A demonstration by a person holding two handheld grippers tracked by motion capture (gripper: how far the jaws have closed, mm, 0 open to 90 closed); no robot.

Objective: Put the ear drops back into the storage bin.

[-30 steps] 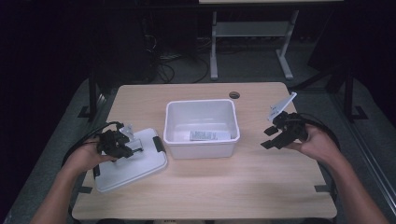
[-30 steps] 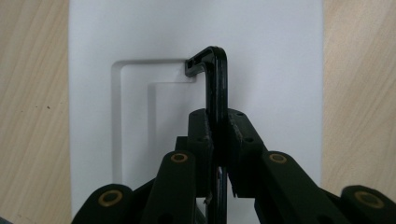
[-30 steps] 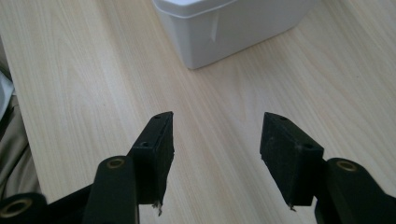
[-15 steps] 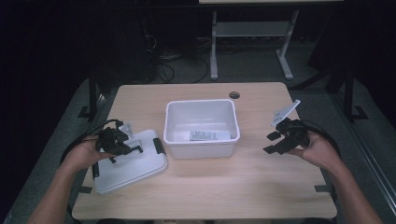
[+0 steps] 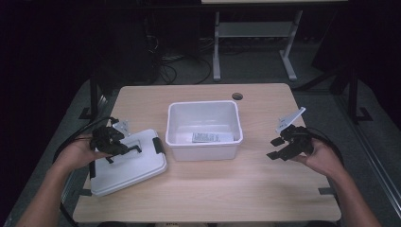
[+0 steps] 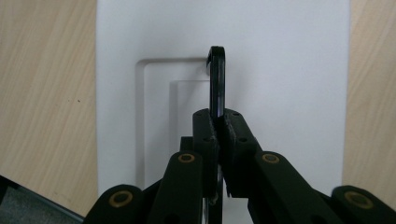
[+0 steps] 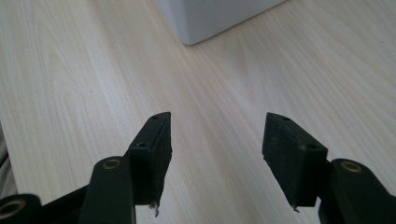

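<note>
White plastic box lid (image 5: 127, 163) with a black flip-up handle (image 6: 217, 84) sits flat on the light wooden tabletop (image 5: 227, 189), around 8 o'clock from the middle of the table. Left gripper (image 5: 111, 142) is clamped tight on that handle, jaws pinched together with the thin black bar standing up between them in the left gripper view.

Dead centre there's a white rectangular plastic tub (image 5: 204, 128), open on top, with a small printed label (image 5: 212, 137) lying on the bottom. The lid's black side clip (image 5: 158, 145) lies just beside the tub's left wall.

Right gripper (image 5: 283, 146) is over at 3 o'clock, well apart from the tub, jaws partway open with nothing between them, just bare wood grain under them in the right gripper view, and they've been easing wider.

Small round cable hole (image 5: 237, 96) at 12 o'clock near the far edge. The room behind is dark: grey floor, a tangle of black cables (image 5: 165, 71), and white metal table legs (image 5: 216, 52).
</note>
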